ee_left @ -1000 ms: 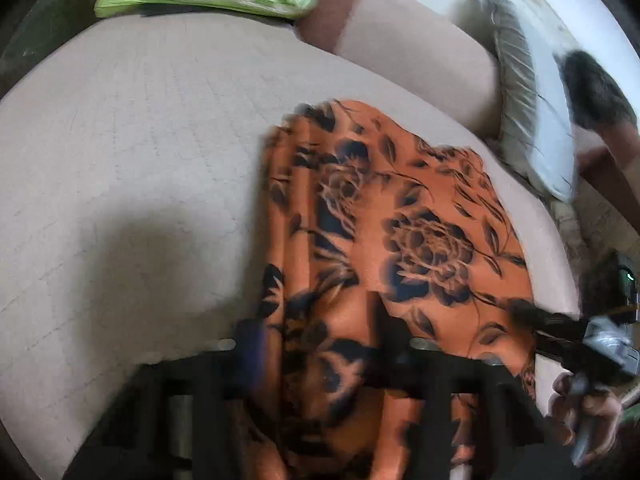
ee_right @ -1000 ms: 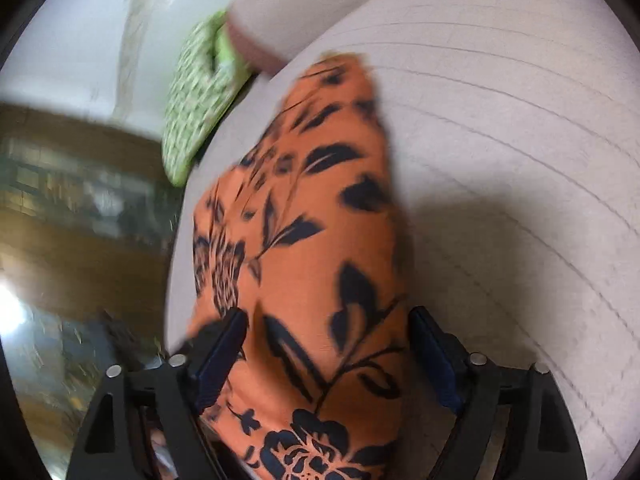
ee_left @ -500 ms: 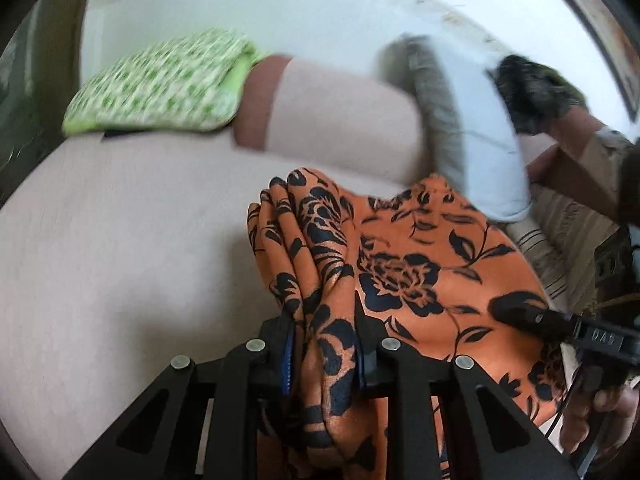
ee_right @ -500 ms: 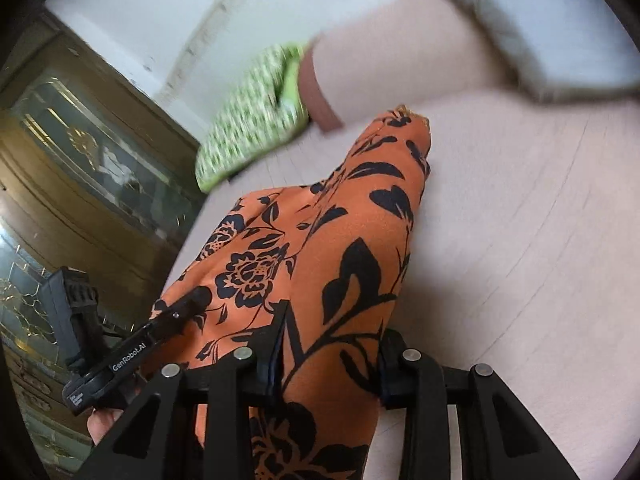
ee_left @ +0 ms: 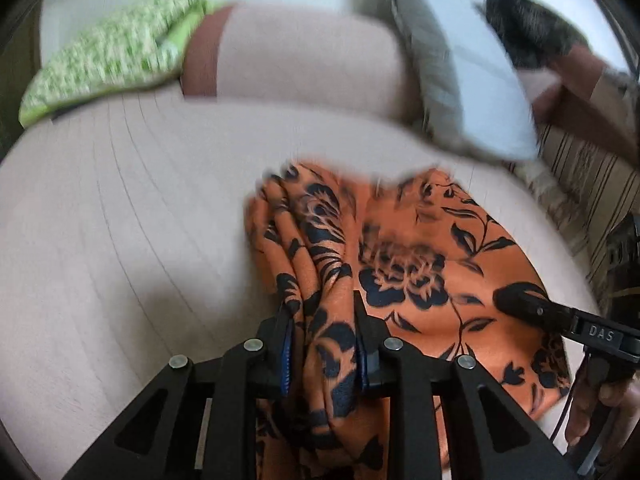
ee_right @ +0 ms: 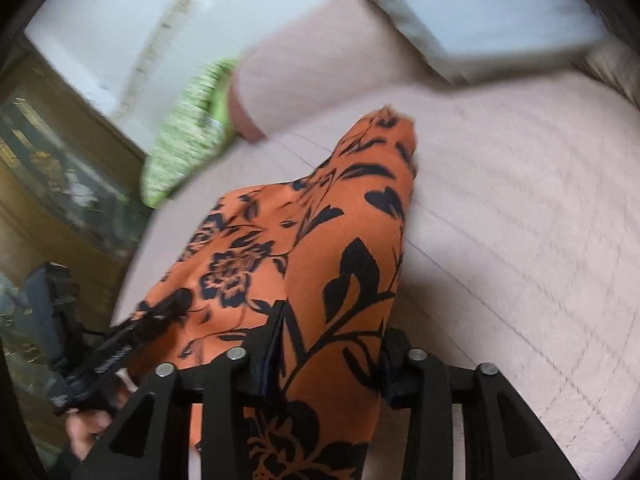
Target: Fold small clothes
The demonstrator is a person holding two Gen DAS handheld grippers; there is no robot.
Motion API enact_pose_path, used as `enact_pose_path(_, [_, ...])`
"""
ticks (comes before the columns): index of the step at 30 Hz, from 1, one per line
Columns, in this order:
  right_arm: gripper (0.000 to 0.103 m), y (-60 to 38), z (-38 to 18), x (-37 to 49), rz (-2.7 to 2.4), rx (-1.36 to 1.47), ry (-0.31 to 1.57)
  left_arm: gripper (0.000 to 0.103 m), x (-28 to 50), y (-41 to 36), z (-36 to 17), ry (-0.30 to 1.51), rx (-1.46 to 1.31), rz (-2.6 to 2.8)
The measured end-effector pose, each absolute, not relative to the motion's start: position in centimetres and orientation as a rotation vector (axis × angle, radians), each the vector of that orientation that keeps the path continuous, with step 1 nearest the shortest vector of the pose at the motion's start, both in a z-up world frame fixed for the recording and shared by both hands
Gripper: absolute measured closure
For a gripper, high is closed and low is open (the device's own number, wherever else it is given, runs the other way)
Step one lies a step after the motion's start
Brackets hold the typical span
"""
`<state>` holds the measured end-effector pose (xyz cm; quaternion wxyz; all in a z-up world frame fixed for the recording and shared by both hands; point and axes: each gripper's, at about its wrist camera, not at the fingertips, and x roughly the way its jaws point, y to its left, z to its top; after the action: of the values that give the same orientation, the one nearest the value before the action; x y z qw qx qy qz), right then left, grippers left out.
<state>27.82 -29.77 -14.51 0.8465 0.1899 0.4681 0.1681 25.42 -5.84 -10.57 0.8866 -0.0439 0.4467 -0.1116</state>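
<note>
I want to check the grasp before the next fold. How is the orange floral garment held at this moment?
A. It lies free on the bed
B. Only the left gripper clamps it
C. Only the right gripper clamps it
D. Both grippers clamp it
D: the left gripper pinches bunched cloth of the orange floral garment between its pads, and the right gripper is closed on another part of it.
</note>
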Motion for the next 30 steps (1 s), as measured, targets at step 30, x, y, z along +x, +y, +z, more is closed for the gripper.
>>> enact_pose_path(30, [0.029,-33.9,-12.3,34.5,0.53,0.819,1.041,0.027,32.6,-5.4,-9.9,1.059,-0.042,-0.185])
